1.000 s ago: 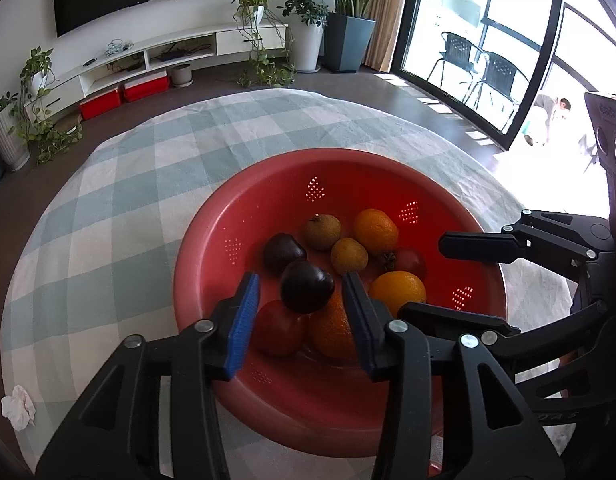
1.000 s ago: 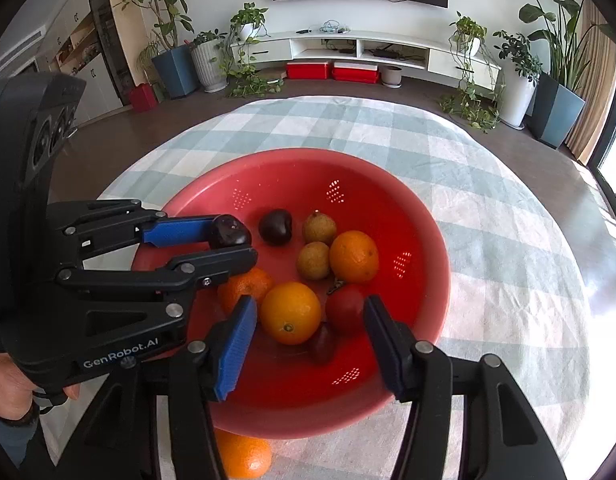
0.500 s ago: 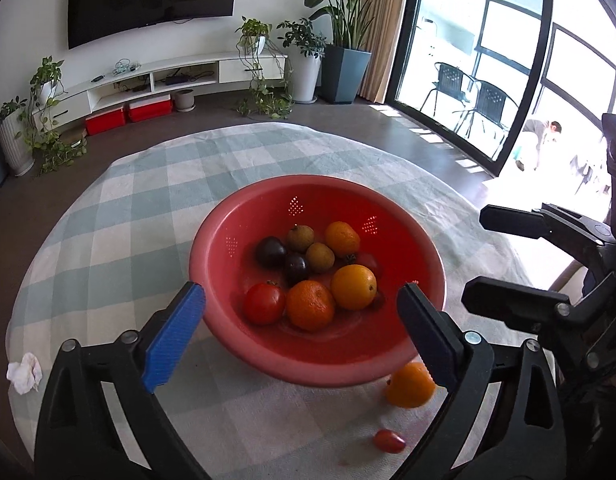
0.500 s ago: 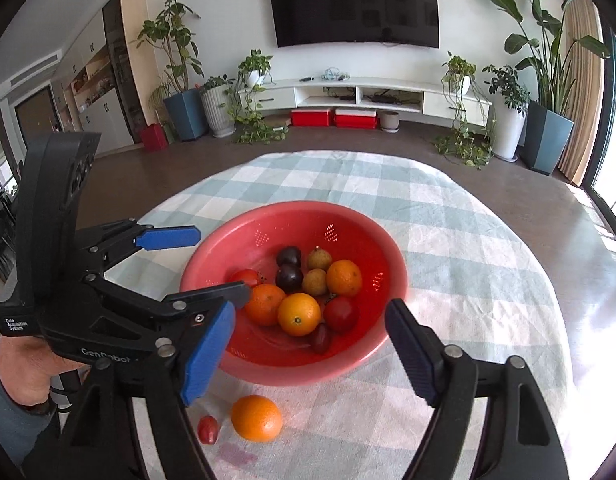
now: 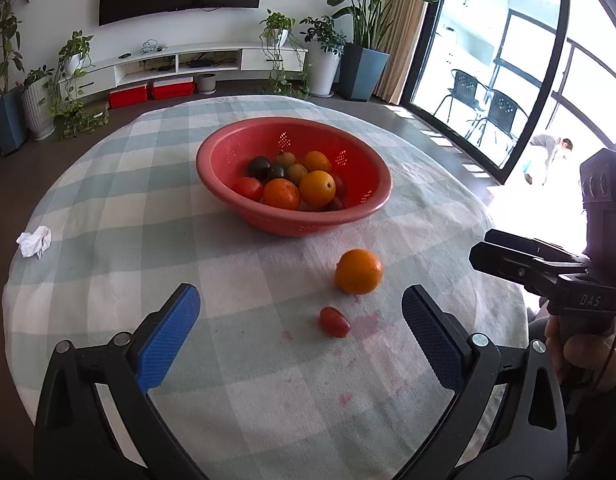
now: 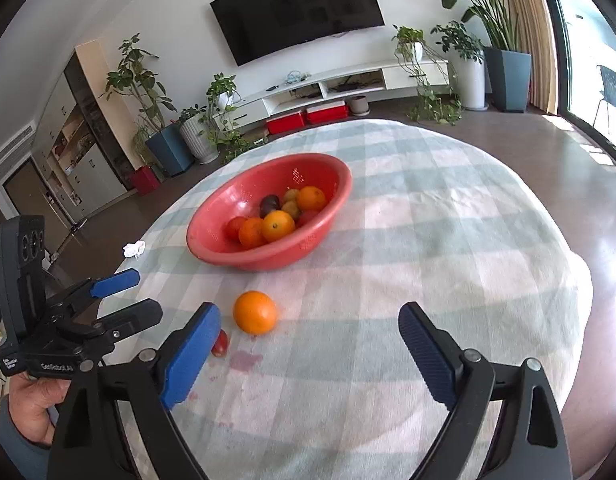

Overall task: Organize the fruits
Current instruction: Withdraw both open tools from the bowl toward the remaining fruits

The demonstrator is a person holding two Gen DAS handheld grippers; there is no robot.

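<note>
A red colander bowl [image 5: 292, 224] [image 6: 268, 256] sits mid-table with oranges, dark plums, a tomato and brownish fruits in it. On the cloth in front of it lie a loose orange [image 5: 358, 271] [image 6: 254, 312] and a small red tomato [image 5: 334, 322] [image 6: 220, 344]. My left gripper [image 5: 300, 296] [image 6: 142, 294] hovers short of these two, its jaws opening wide with nothing held. To their right, my right gripper [image 6: 309, 312] [image 5: 479, 246] is also opening, and nothing is between its jaws.
A crumpled white tissue [image 5: 34, 241] [image 6: 134, 249] lies near the left edge of the round table's checked cloth [image 5: 268, 400]. Pinkish stains [image 5: 367, 320] mark the cloth by the tomato. A person's hand [image 6: 32, 400] holds the left gripper.
Both grippers drew back from over the bowl towards the near table edge and their jaws spread wide. The dark plum between the left jaws now lies in the bowl.
</note>
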